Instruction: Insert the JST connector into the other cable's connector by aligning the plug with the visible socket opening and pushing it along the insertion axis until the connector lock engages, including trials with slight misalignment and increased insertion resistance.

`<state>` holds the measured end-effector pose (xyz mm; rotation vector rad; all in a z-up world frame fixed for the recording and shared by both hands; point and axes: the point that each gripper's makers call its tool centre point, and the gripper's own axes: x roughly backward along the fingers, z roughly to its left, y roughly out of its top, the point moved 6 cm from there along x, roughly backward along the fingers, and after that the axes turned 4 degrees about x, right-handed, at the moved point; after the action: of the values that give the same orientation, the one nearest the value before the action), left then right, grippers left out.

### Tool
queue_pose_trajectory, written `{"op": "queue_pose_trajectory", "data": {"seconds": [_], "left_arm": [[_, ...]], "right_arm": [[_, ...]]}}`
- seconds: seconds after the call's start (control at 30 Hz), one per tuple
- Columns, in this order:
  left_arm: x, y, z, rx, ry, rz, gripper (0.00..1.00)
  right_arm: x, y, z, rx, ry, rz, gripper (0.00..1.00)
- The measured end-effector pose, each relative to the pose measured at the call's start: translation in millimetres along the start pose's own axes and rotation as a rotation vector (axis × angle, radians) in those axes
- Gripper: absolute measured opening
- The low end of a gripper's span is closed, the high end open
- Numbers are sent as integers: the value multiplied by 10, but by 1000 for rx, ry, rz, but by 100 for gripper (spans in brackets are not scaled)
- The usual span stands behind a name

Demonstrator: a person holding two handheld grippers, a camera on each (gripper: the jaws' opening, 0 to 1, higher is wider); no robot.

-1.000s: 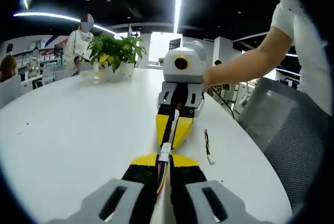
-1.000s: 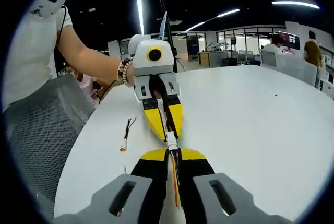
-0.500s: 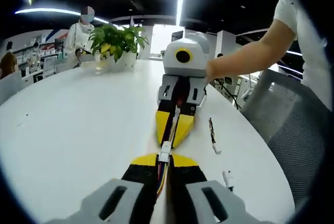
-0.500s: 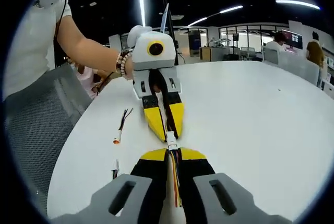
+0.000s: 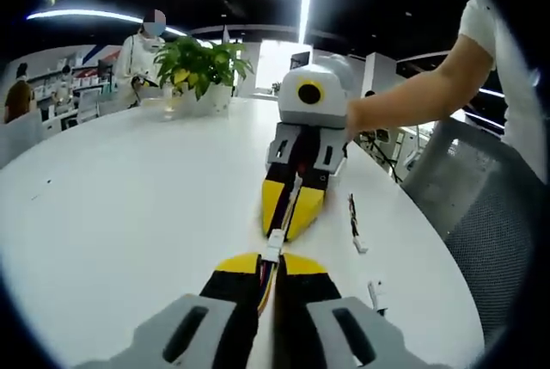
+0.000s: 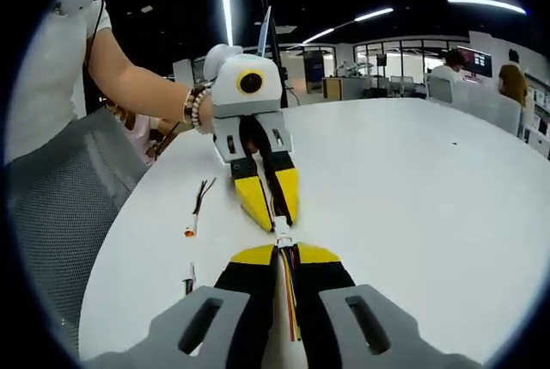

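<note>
- left gripper [image 5: 273, 259], yellow-and-black jaws: closed down on a bundle of thin multicoloured wires [image 5: 266, 281]; small white JST connector [image 5: 274, 246] sticks out just past its tips
- right gripper [image 5: 290, 224] faces it head-on in the left gripper view; yellow jaw tips pinched together on the far end of that same white connector, thin wire running back between its jaws
- right gripper view, same thing mirrored: right gripper [image 6: 282, 253] clamped on its multicoloured wires [image 6: 288, 296]; white connector [image 6: 282, 236] sits right at the tips, touching the opposing left gripper [image 6: 273, 218]
- the two connector halves meet nose to nose between the tip pairs, held above the round white table [image 5: 129, 206]; cannot tell whether the lock is engaged
- spare short cable with a white plug [image 5: 355, 230] lies on the table beside the grippers; another small cable end [image 5: 375, 292] nearer the table edge
- right gripper view: spare cable with an orange-tipped plug [image 6: 196, 211] and a second small cable [image 6: 188, 283] on the table, both well apart from the jaws
- person's hand [image 6: 196, 109] with a beaded bracelet holds the left gripper's body
- green potted plant [image 5: 202, 72] at the far side of the table; grey mesh chair [image 5: 490, 214] alongside the table edge
</note>
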<state>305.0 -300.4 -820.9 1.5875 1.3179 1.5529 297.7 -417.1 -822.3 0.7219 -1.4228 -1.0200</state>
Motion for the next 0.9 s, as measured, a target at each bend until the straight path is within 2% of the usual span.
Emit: {"op": "queue_pose_trajectory", "data": {"seconds": [0.17, 0.27, 0.37, 0.57, 0.77, 0.9], "left_arm": [[13, 0, 5, 5, 6, 1, 3], [20, 7, 10, 24, 12, -3, 7], [68, 53, -2, 36, 0, -25, 11], [208, 180, 10, 36, 30, -63, 12], [430, 326, -93, 40, 55, -105, 13], [521, 371, -138, 38, 75, -103, 14]], "right_arm": [[10, 3, -7, -4, -8, 5, 10], [23, 13, -6, -14, -16, 10, 11], [69, 101, 13, -19, -15, -18, 13], [217, 211, 30, -9, -49, -19, 13], [404, 301, 128, 4, -79, -32, 15], [485, 350, 238, 10, -92, -29, 15]]}}
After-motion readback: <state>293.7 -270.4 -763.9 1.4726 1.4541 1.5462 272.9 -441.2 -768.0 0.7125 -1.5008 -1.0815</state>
